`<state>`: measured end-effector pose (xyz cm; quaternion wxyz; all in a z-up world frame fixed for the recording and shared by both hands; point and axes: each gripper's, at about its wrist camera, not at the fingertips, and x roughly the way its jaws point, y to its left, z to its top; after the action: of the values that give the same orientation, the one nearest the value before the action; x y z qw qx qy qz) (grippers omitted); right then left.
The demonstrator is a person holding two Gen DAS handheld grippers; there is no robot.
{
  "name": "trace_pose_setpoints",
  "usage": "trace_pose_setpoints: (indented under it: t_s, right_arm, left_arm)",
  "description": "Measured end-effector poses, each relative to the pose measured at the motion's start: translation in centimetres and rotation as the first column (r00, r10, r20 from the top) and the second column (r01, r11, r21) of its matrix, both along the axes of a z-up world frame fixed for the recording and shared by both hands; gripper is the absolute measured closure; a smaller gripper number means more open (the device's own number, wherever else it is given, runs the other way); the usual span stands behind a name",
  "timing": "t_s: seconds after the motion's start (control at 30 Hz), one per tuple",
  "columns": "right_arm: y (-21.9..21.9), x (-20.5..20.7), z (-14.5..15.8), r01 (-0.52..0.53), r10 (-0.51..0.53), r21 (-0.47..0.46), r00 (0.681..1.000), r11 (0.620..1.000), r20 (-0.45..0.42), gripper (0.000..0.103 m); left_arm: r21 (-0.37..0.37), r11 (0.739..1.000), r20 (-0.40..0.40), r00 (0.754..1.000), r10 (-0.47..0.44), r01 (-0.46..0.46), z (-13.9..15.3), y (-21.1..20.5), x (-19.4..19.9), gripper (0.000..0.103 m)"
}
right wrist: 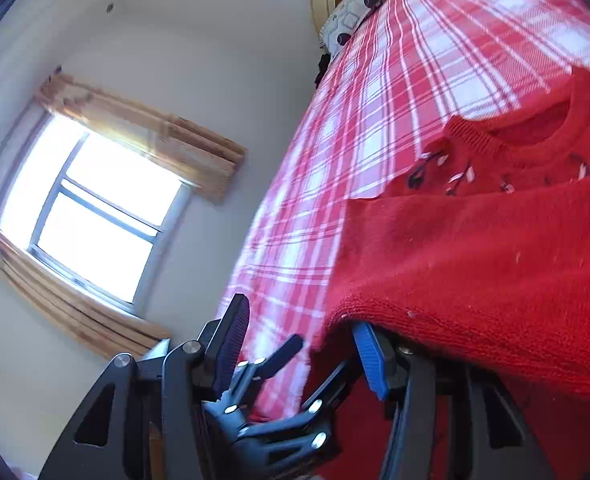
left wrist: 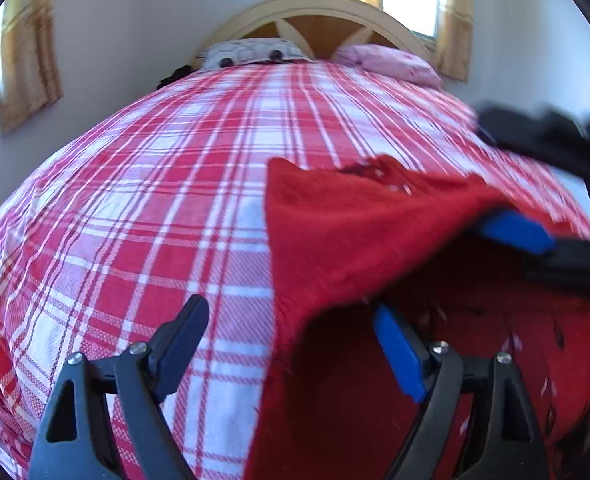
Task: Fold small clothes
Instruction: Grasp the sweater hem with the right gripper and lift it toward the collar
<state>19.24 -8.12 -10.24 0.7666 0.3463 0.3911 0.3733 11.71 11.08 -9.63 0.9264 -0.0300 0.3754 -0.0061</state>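
Up close, the left claw (left wrist: pixel 291 344) is spread wide with nothing pinched; one finger sits over bare bedspread, the other, with its blue pad (left wrist: pixel 399 354), is tucked under a lifted flap of the red sweater (left wrist: pixel 355 240). The right claw (right wrist: pixel 303 344) sits about half open, and I can't tell if it's really gripping: its blue-padded finger is under the sweater's ribbed hem, which drapes over it, while the other finger hangs out in open air on the window side. The sweater itself is a chunky knit, fuzzy, with a ribbed round collar (right wrist: pixel 515 148) and a band of small dark and white stitched shapes below the neck. It lies on the bed toward the right side, its near edge raised. Under it is the bedspread (left wrist: pixel 175 180), a woven red, pink and white plaid, a bit wrinkled. No containers anywhere. Farther back are two pillows, a white one (left wrist: pixel 251 53) with dark hexagon outlines and a pink one (left wrist: pixel 391 63), leaning on an arched wooden headboard (left wrist: pixel 315 8). Tan curtains (right wrist: pixel 151 136) frame a bright window (right wrist: pixel 95 212) on a pale wall.
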Motion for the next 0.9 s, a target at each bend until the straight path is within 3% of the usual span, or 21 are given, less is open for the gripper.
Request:
trace_pose_setpoints:
  t_s: [0.3,0.57,0.7,0.83,0.9]
  right_arm:
    - [0.2,0.7,-2.7,0.033,-0.034,-0.029,0.998,0.999,-0.044,0.049]
    - [3.8,2.8,-5.1,-0.011,0.029,0.137,0.991,0.991,-0.131,0.049]
    - [5.4,3.2,-5.7,-0.065,0.082,0.110,0.983,0.992,-0.161,0.049]
    - [3.2,2.3,-5.2,-0.075,0.102,0.131,0.972,0.988,-0.212,0.049]
    - [1.5,1.0,-5.0,-0.081,0.101,0.099,0.973,0.992,-0.210,0.049]
  left_arm:
    - [-0.090,0.991,0.027,0.995,0.100,-0.098,0.9,2.1,0.9,0.017]
    - [0.023,0.995,0.103,0.990,0.095,-0.098,1.2,1.2,0.1,0.017]
    - [0.030,0.997,0.081,0.994,0.074,-0.077,0.5,1.3,0.0,0.017]
    - [0.005,0.999,0.053,0.998,0.044,-0.045,0.3,2.0,-0.5,0.017]
    - [-0.006,1.000,0.052,0.999,0.014,-0.014,0.3,2.4,-1.4,0.017]
